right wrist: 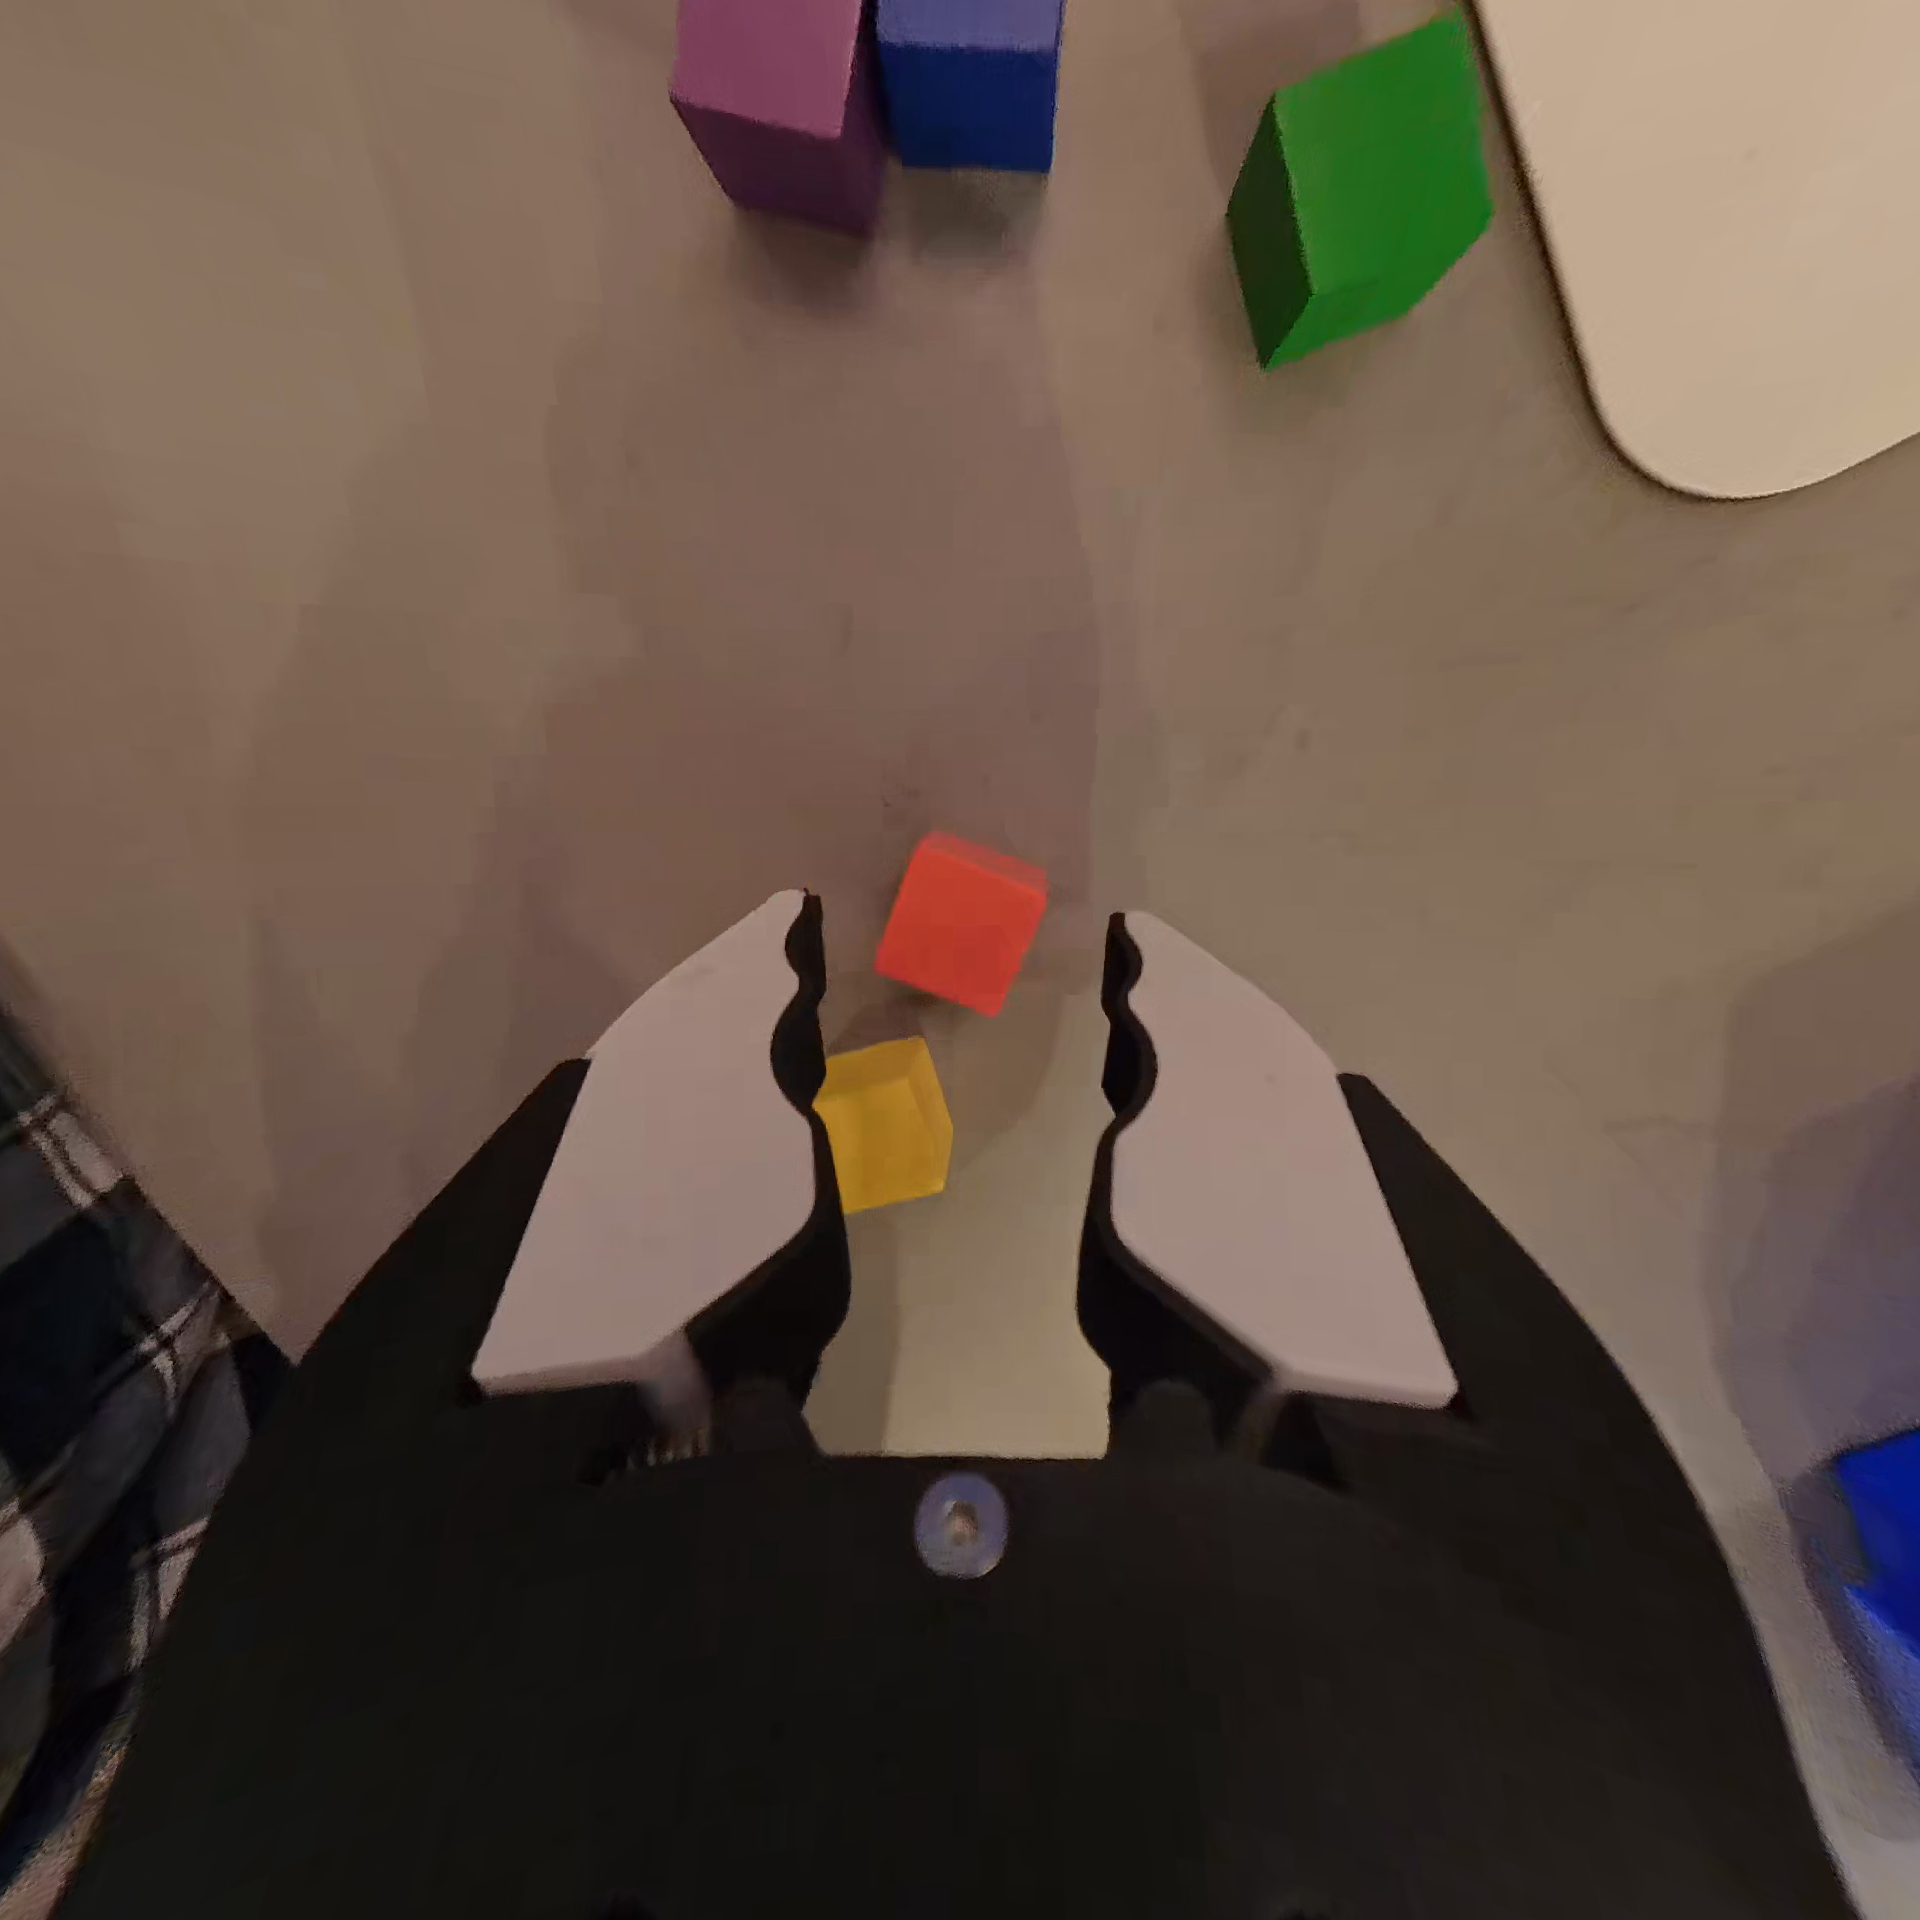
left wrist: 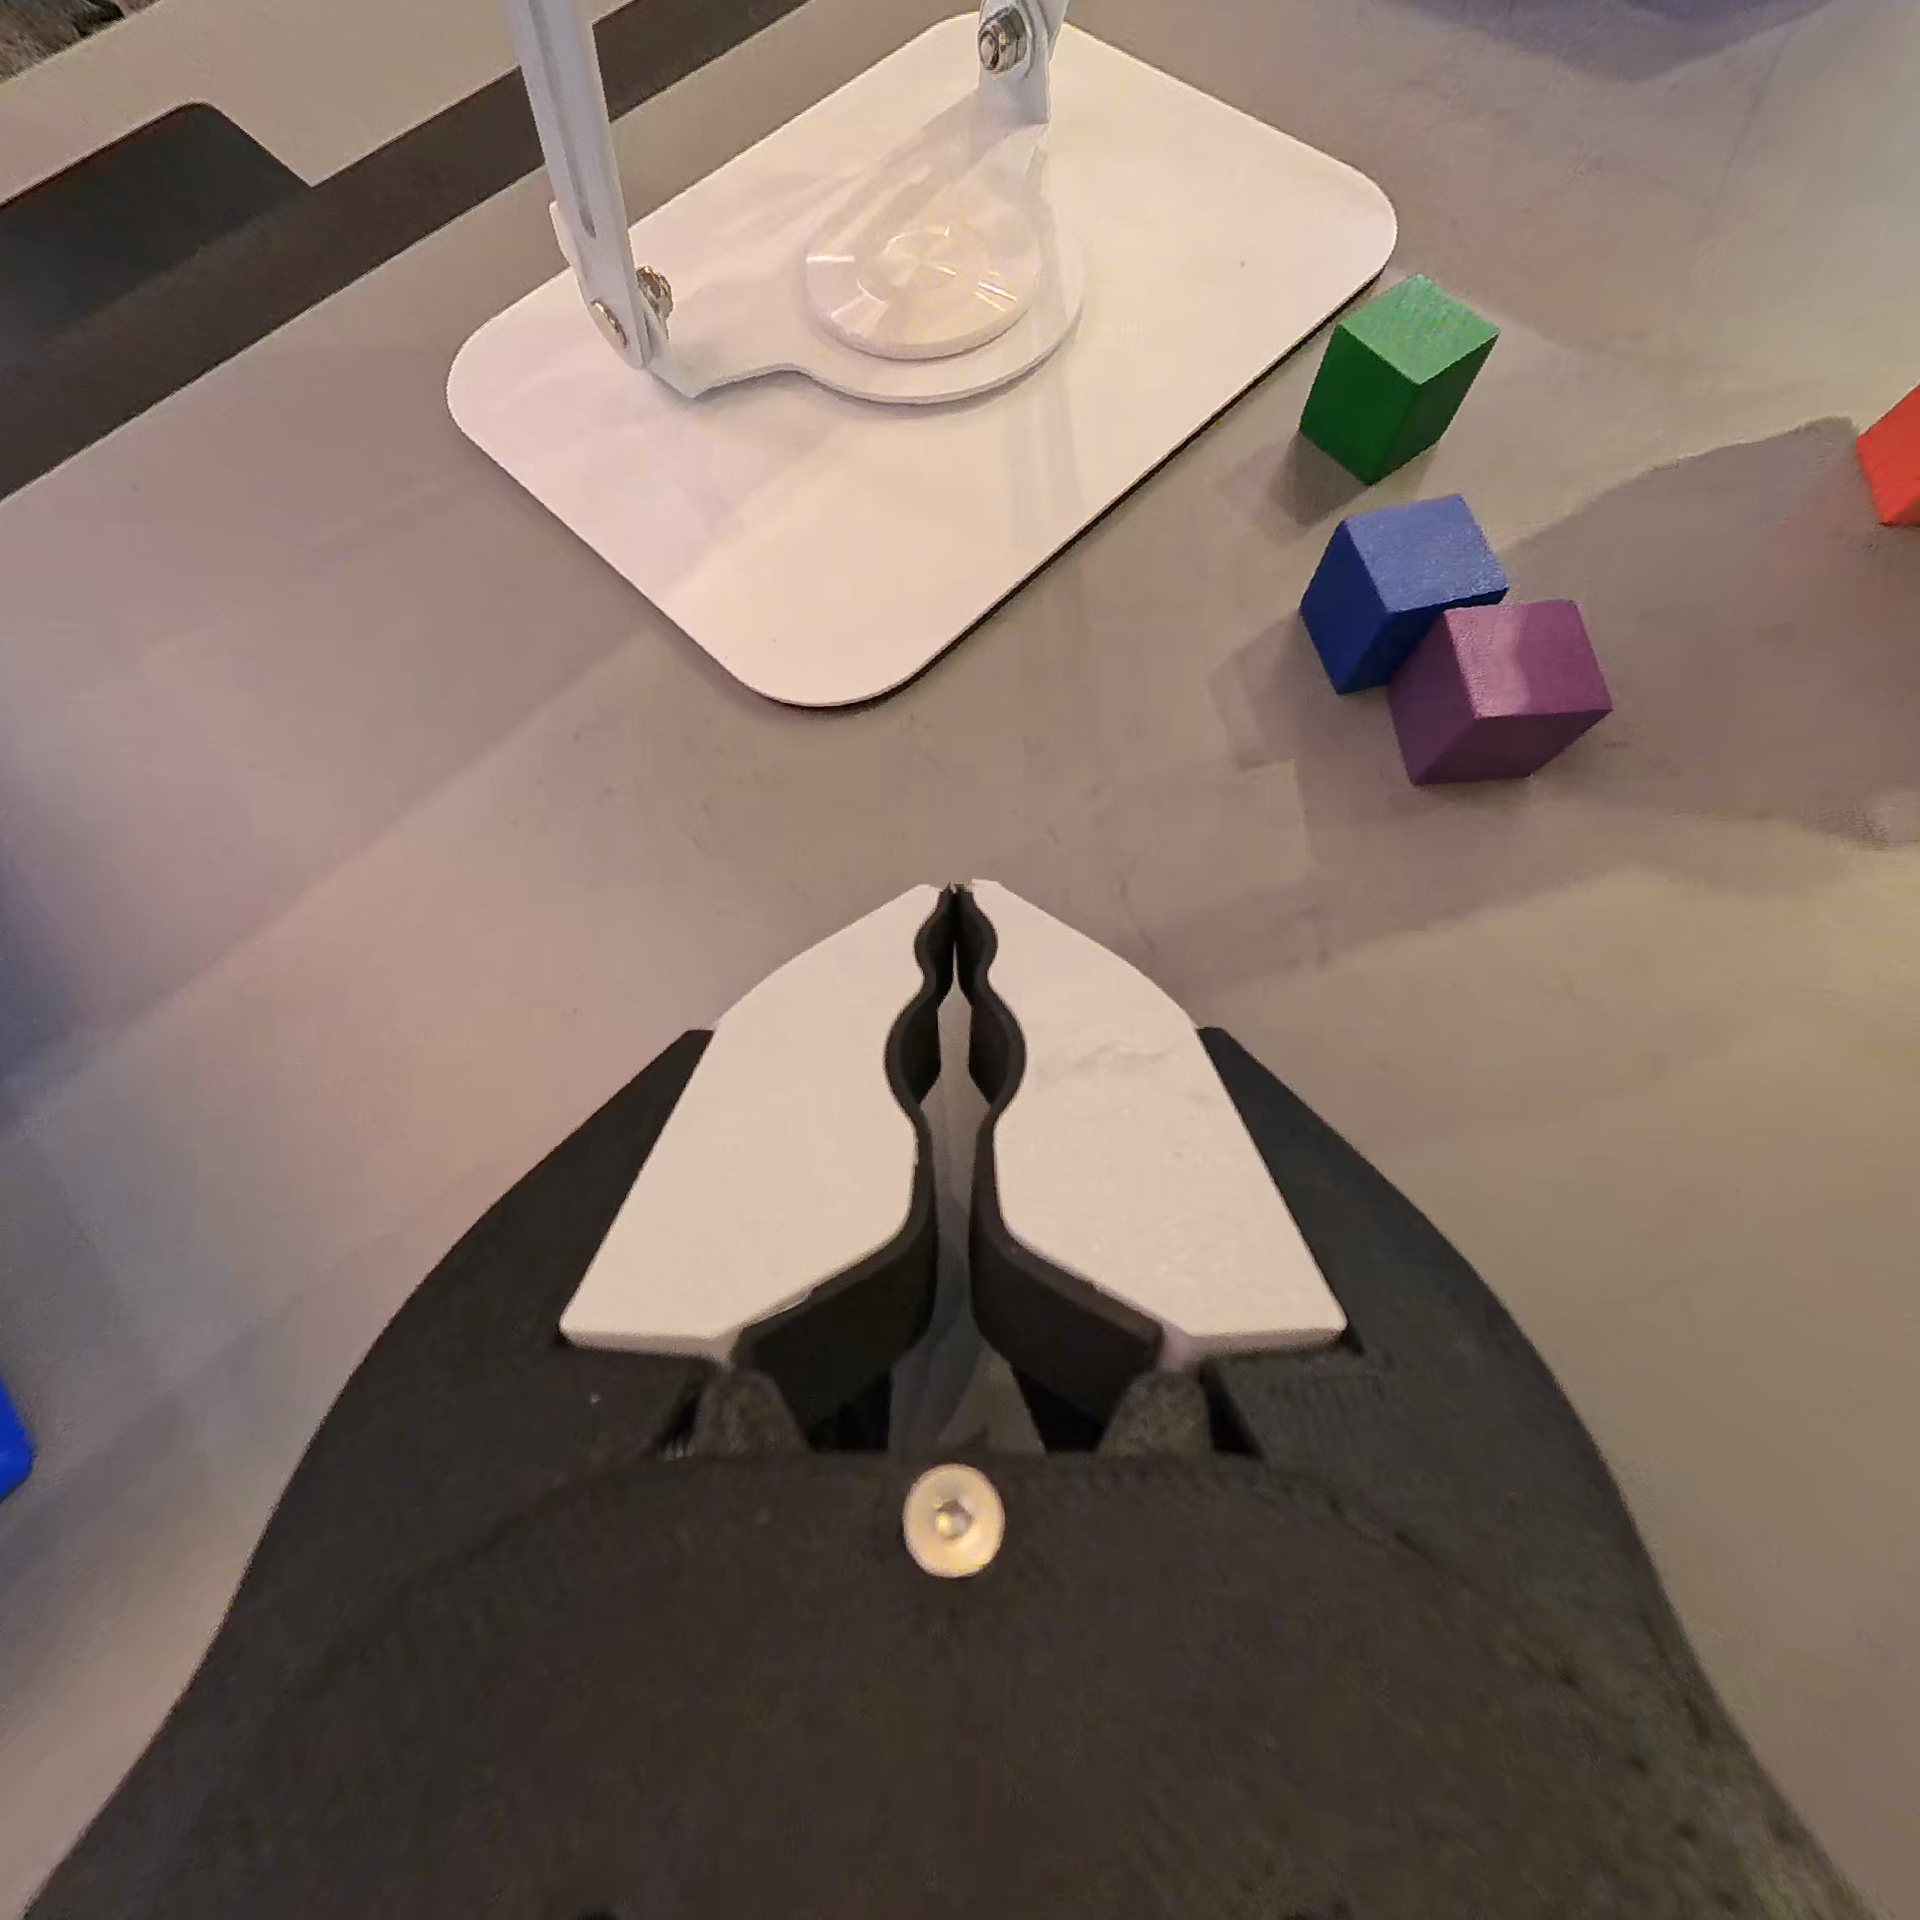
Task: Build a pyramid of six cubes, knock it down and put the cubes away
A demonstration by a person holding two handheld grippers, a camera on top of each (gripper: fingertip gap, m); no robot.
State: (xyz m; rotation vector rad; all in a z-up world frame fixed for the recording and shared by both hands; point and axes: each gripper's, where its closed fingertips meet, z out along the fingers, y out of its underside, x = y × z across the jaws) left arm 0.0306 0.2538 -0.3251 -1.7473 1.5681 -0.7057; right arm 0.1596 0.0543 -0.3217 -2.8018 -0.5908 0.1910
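text: none legible | labels: none | brands: none | numbers: none | signs: none | checked: both wrist views, all surfaces plain

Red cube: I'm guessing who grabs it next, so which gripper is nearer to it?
Right. The right gripper hangs open directly above the red cube. The left gripper, shut on nothing, sits well off, with the cube at its view's far right edge.

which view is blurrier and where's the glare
Right wrist view: motion blur smears the green cube and purple cube. Left wrist view: sharp, with glare on the white stand base and soft shadows beside the purple cube.
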